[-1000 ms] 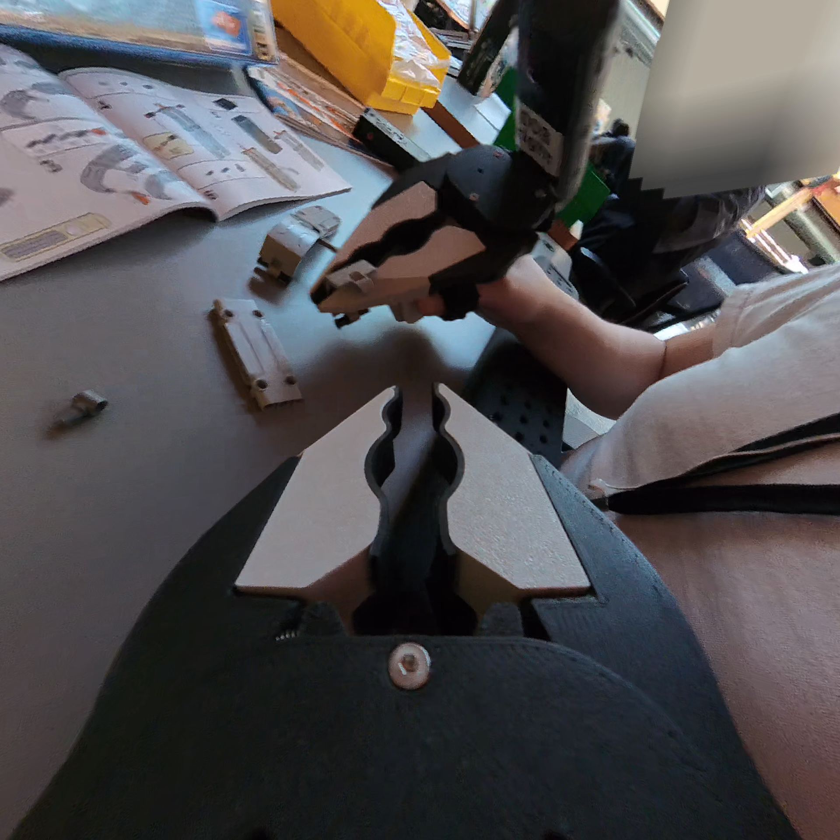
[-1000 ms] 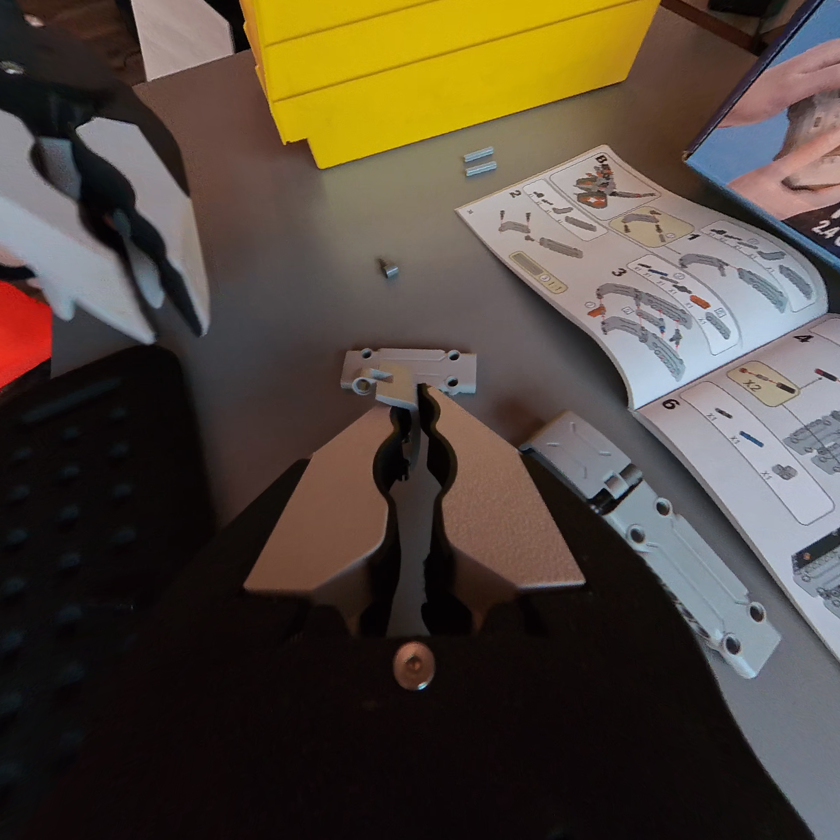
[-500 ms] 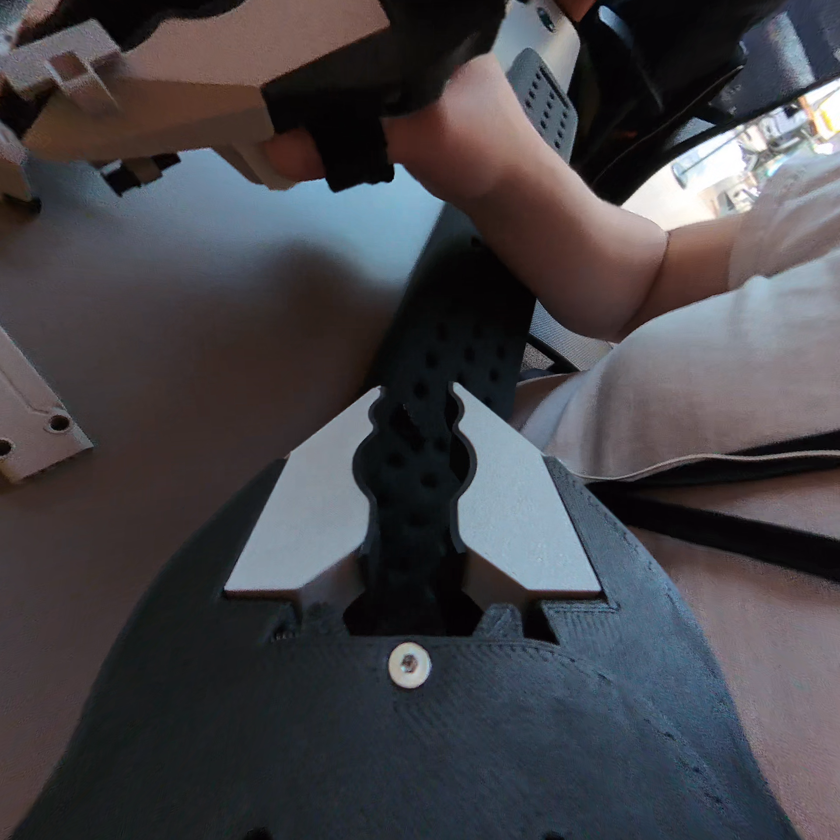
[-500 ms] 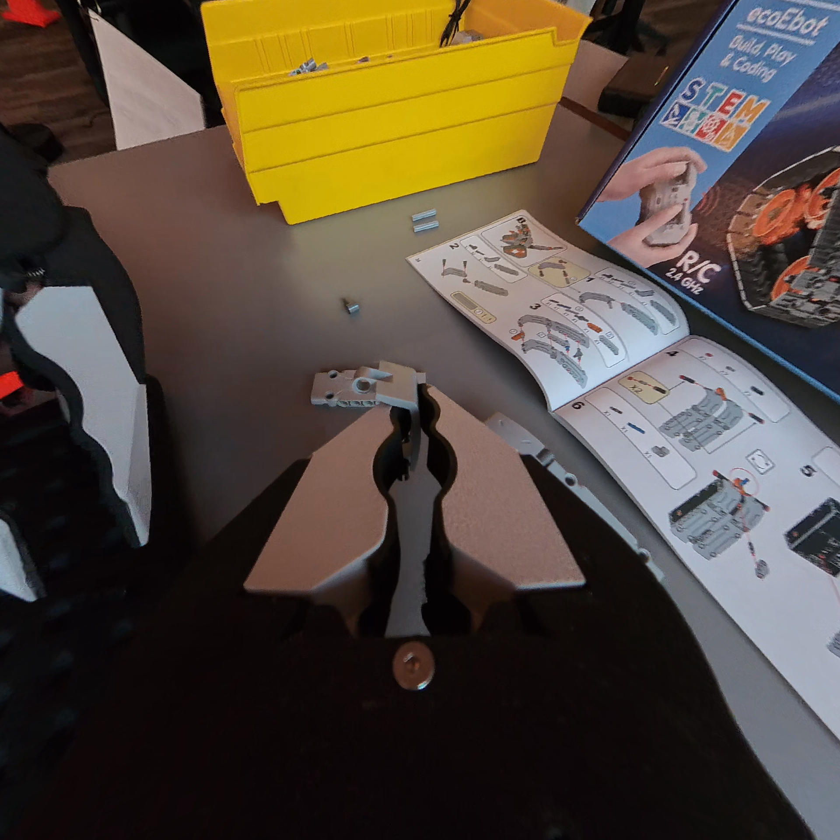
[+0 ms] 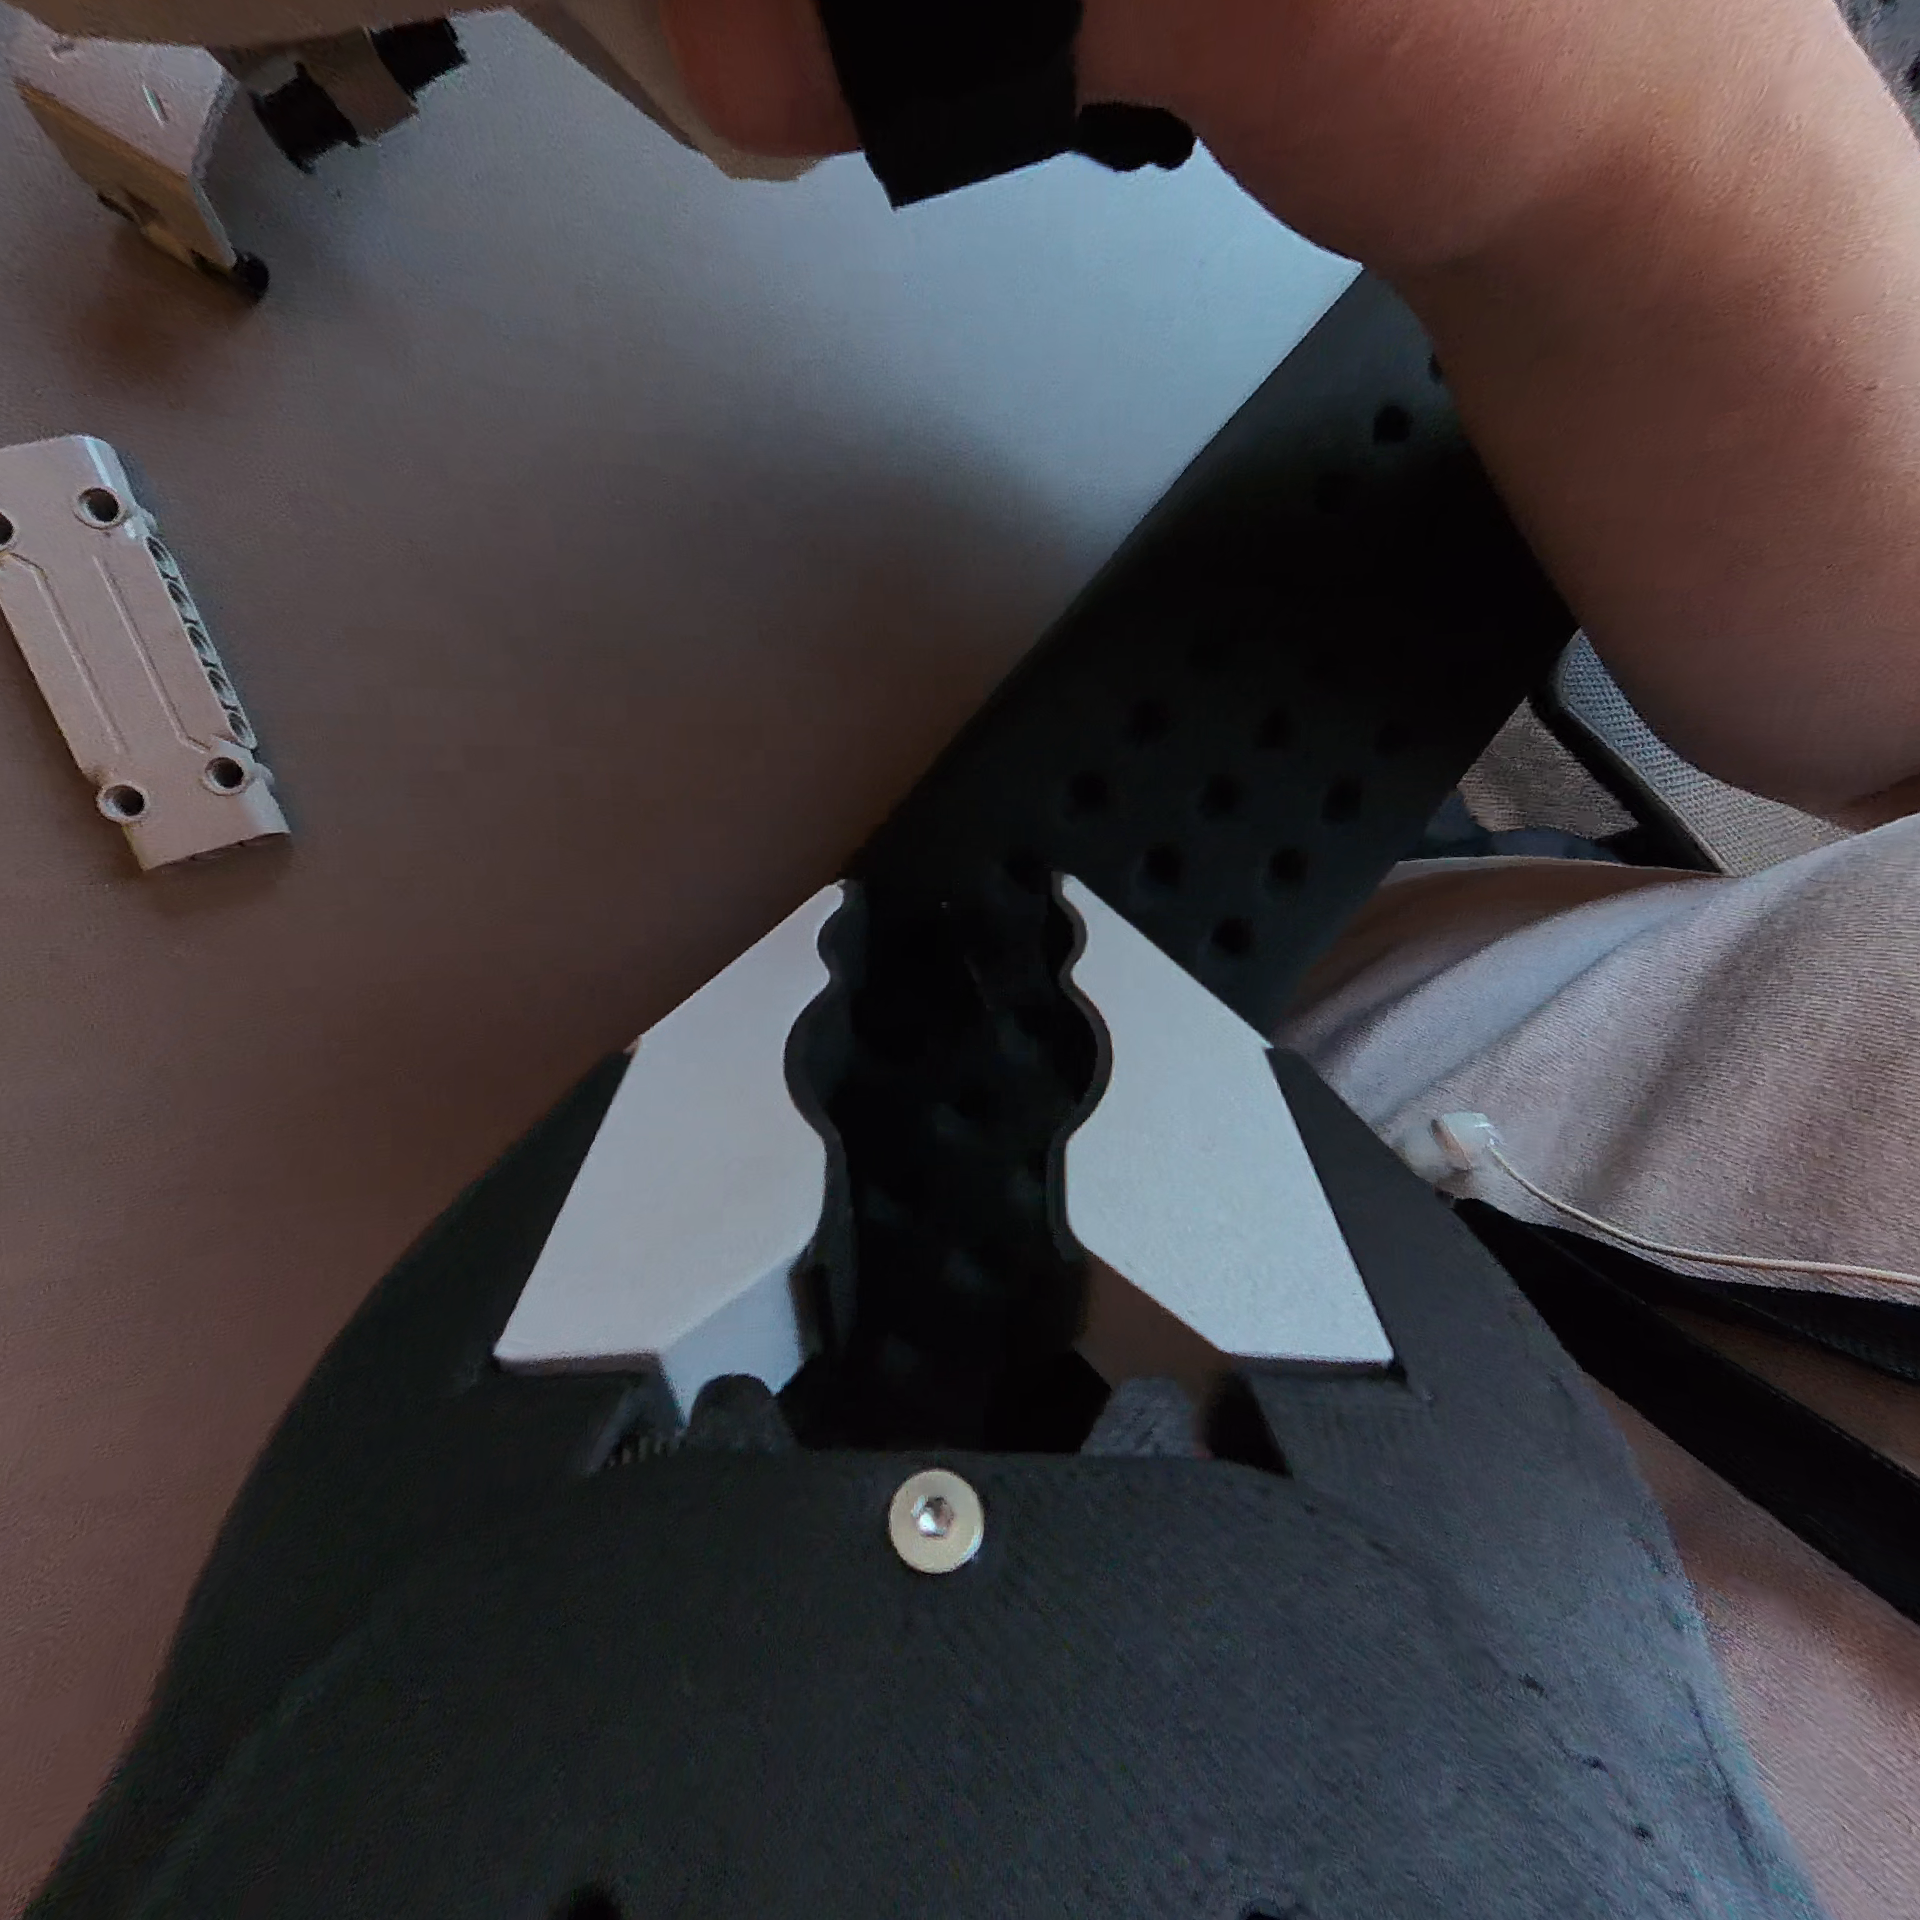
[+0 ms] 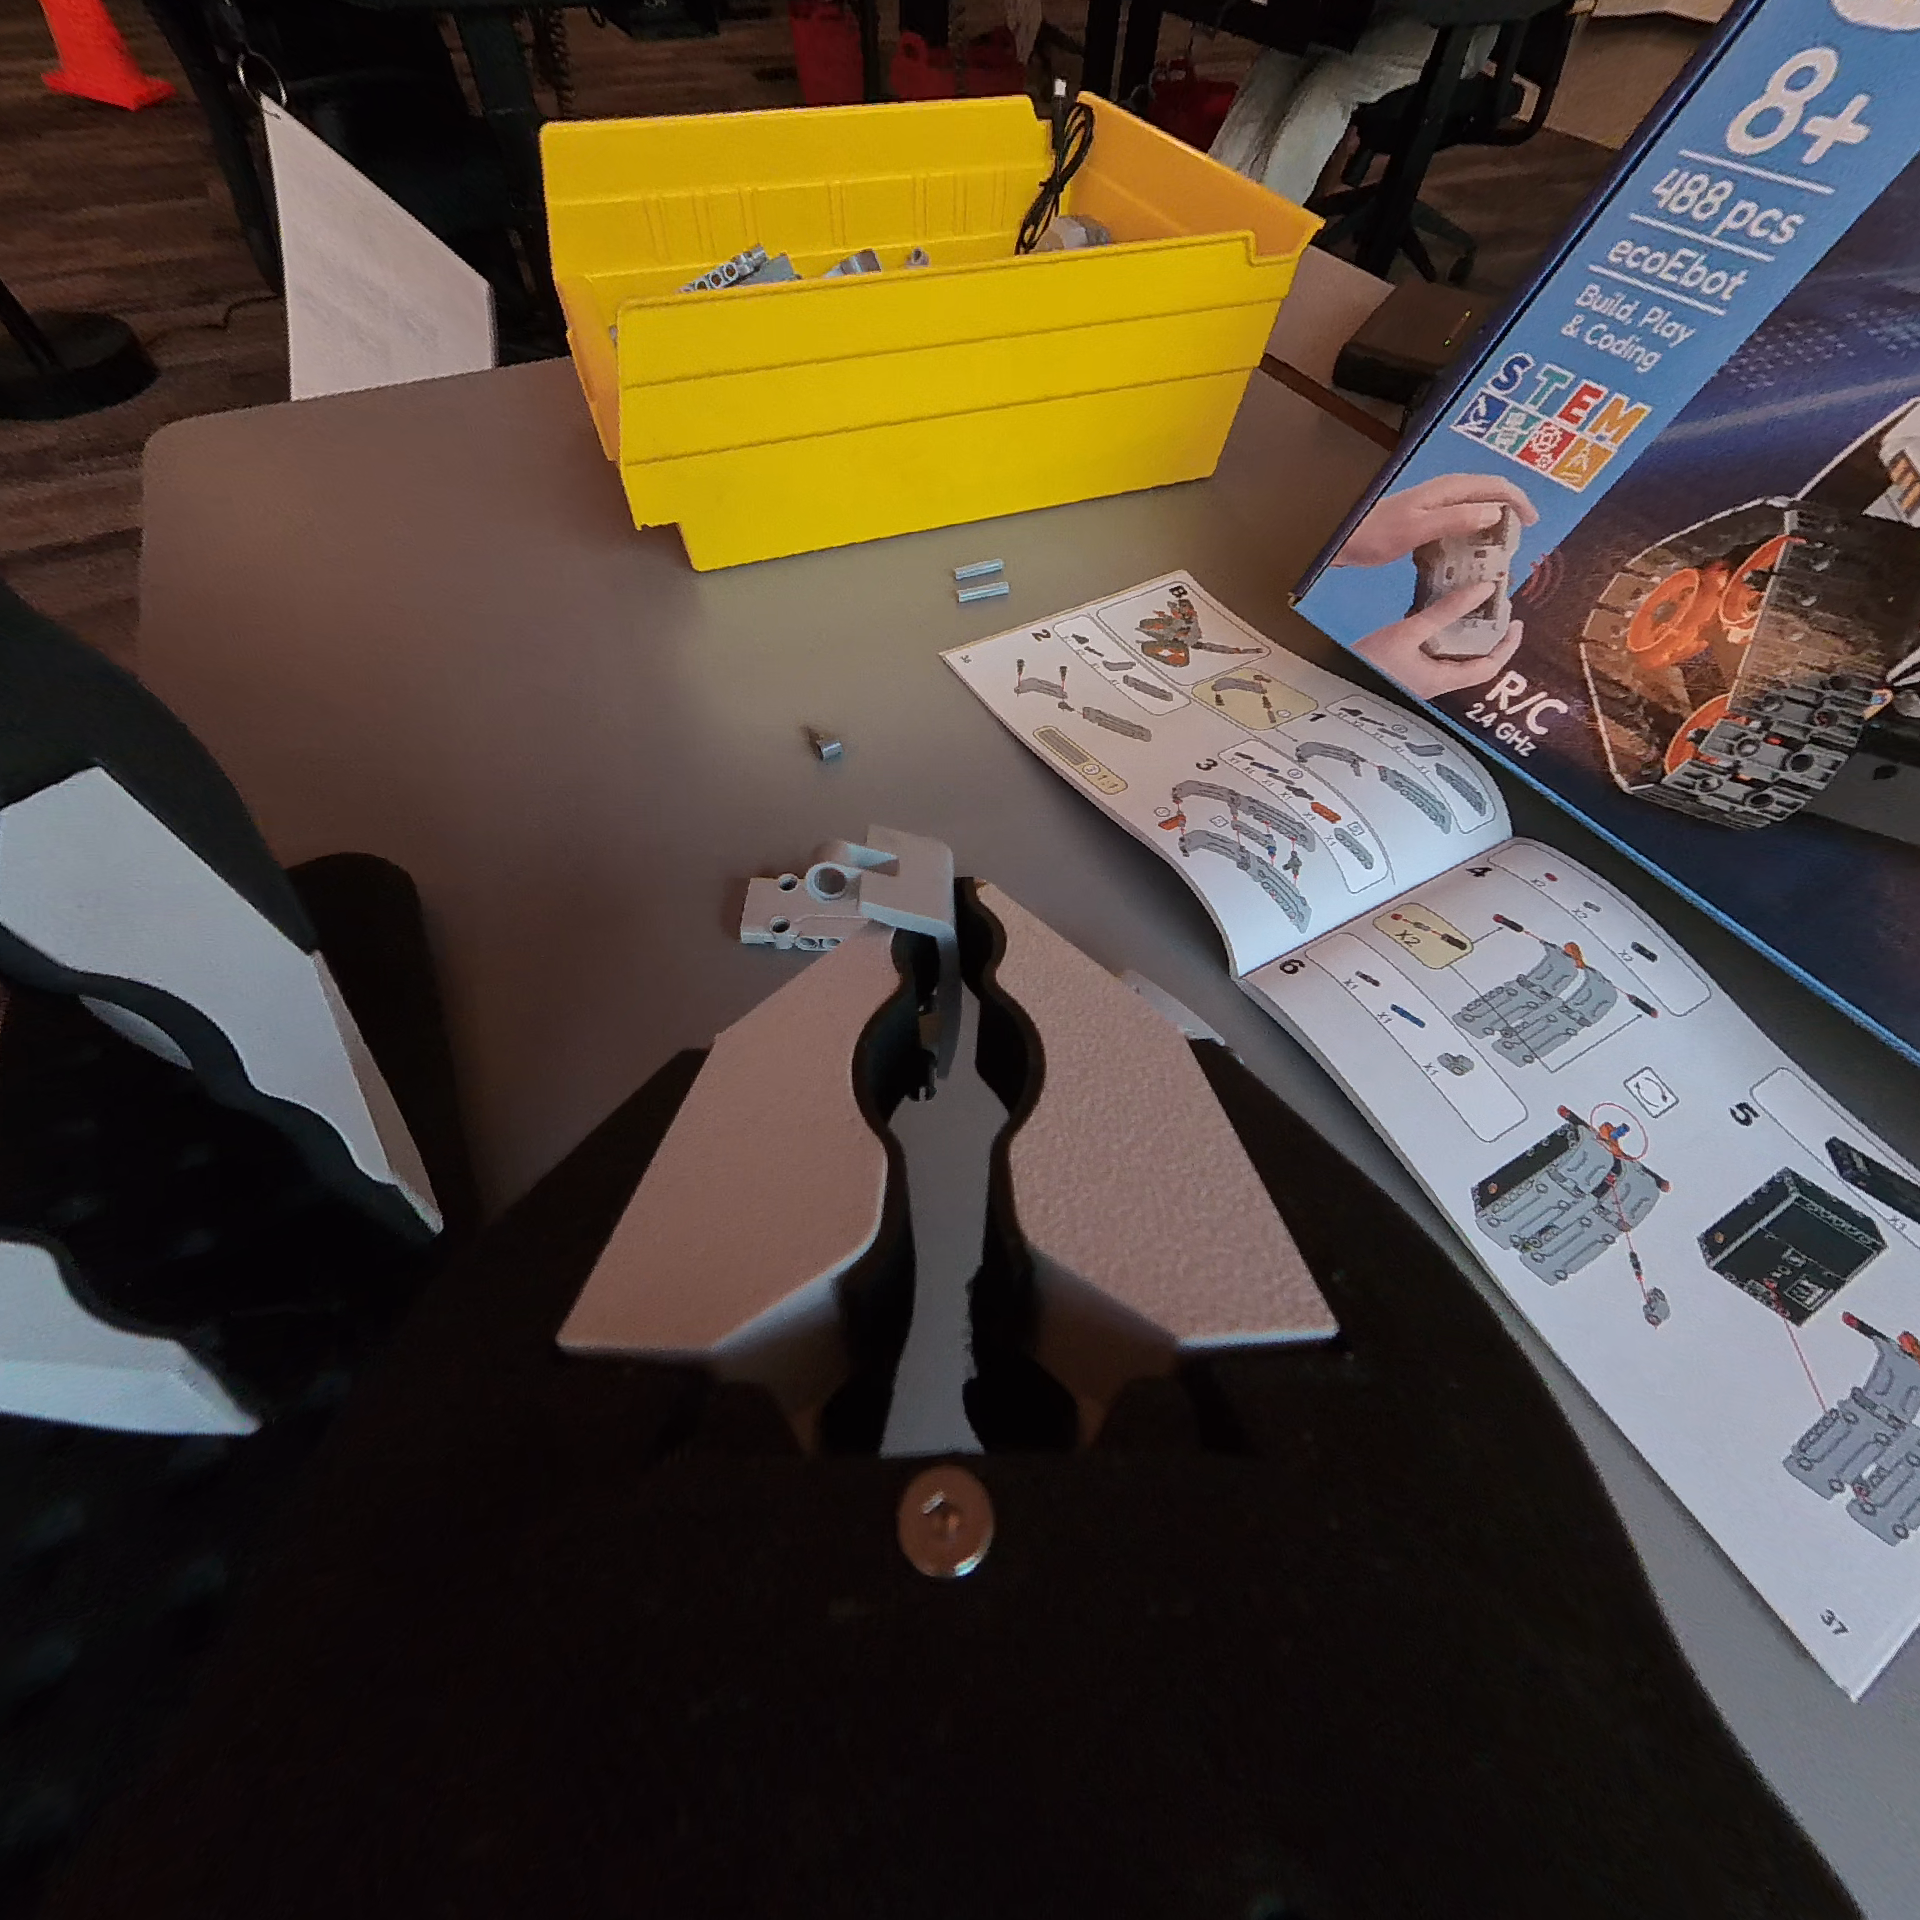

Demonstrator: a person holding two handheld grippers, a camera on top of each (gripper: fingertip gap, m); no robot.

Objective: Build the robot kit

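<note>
Your right hand-held gripper point(image 6: 951, 914) is clamped on a grey brick part point(image 6: 847, 899), held above the worktop point(image 6: 468, 644). Your left hand-held gripper point(image 5: 951, 914) has its fingers parted with nothing between them, over a black perforated chair arm point(image 5: 1226, 727) at the worktop's edge. A grey plate point(image 5: 130, 649) lies on the worktop to its left. Ahead of the right gripper lie a small pin point(image 6: 824, 744), two short rods point(image 6: 979, 581), a yellow bin point(image 6: 914, 343), an open booklet point(image 6: 1455, 1039) and a blue box point(image 6: 1683, 416).
</note>
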